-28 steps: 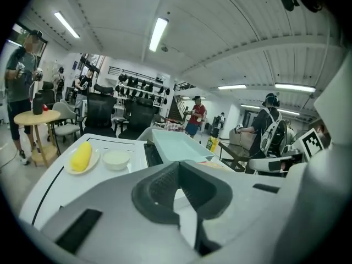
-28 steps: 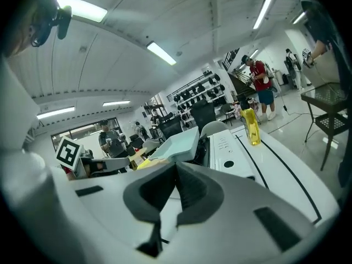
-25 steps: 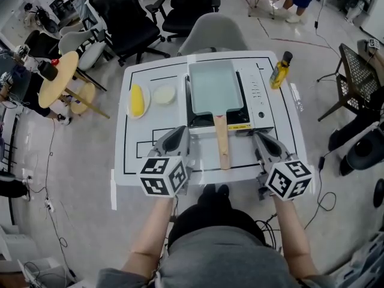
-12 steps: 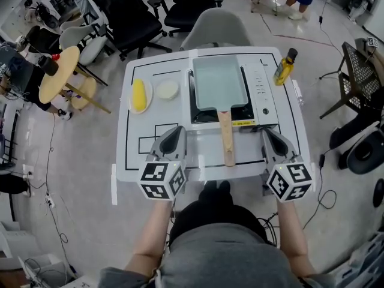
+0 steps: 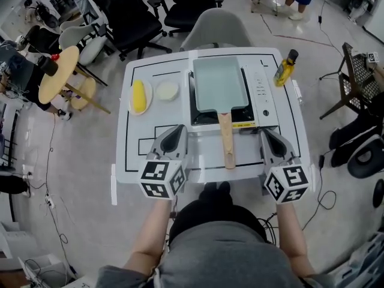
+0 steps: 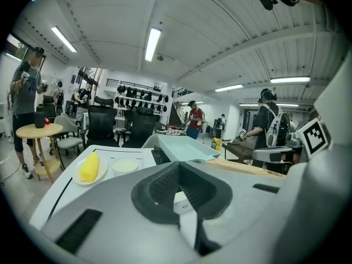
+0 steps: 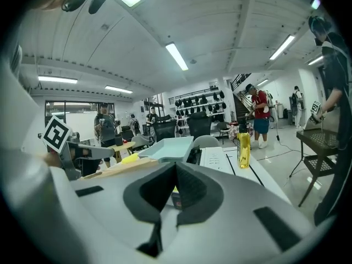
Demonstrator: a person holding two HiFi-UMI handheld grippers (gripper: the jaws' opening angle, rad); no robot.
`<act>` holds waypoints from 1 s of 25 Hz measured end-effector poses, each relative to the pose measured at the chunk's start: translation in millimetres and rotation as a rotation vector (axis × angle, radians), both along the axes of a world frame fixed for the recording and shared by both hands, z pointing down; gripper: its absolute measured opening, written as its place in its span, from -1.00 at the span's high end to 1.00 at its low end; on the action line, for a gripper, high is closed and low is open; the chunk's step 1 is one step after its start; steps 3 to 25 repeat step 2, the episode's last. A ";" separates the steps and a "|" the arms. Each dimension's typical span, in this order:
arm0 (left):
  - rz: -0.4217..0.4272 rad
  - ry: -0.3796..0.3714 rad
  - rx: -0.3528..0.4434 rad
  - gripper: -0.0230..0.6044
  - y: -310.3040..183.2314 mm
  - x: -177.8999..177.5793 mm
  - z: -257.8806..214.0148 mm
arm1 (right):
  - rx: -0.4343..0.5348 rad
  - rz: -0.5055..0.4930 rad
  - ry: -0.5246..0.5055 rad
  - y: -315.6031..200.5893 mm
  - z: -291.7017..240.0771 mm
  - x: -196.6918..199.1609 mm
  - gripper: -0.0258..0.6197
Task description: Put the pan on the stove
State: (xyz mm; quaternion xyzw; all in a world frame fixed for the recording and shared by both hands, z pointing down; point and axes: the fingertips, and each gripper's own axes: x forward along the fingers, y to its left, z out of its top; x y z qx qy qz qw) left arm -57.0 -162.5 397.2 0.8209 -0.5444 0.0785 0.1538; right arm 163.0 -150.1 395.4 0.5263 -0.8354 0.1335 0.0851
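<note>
- Pan (image 5: pixel 217 83): pale rectangular, wooden handle (image 5: pixel 225 140). It lies ahead of both sets of fingers and appears to be seated on the stove (image 5: pixel 260 104) already. The handle runs back toward the person and ends between the two grippers.
- Left gripper (image 5: pixel 177 131): fingers pressed together, nothing between them. It sits just left of the handle, apart from it.
- Right gripper (image 5: pixel 268 134): fingers likewise closed and empty. It sits right of the handle, in front of the stove's near right corner.
- Worktop (image 5: pixel 135 161): white with black marked lines, under both grippers.
- Plate (image 5: pixel 131 105): ahead and left of the left fingers, carrying a yellow food item (image 5: pixel 138 95). A small dish (image 5: pixel 167 90) stands beside it, between plate and stove.
- Bottle (image 5: pixel 283 69): yellow liquid, ahead and right of the right fingers, beyond the stove's far right corner.
- Judged status: placement looks complete, nothing held.
- Hazard: a sideways sweep by either gripper could strike the long handle and swing the pan off the burner.
- Hazard: a forward reach on the right could tip the bottle.
</note>
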 end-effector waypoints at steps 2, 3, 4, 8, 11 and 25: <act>-0.002 -0.001 0.001 0.91 -2.7 0.2 -0.7 | 0.005 -0.003 0.006 -1.8 -1.5 0.2 0.91; -0.002 -0.001 0.001 0.91 -2.7 0.2 -0.7 | 0.005 -0.003 0.006 -1.8 -1.5 0.2 0.91; -0.002 -0.001 0.001 0.91 -2.7 0.2 -0.7 | 0.005 -0.003 0.006 -1.8 -1.5 0.2 0.91; -0.002 -0.001 0.001 0.91 -2.7 0.2 -0.7 | 0.005 -0.003 0.006 -1.8 -1.5 0.2 0.91; -0.002 -0.001 0.001 0.91 -2.7 0.2 -0.7 | 0.005 -0.003 0.006 -1.8 -1.5 0.2 0.91; -0.002 -0.001 0.001 0.91 -2.7 0.2 -0.7 | 0.005 -0.003 0.006 -1.8 -1.5 0.2 0.91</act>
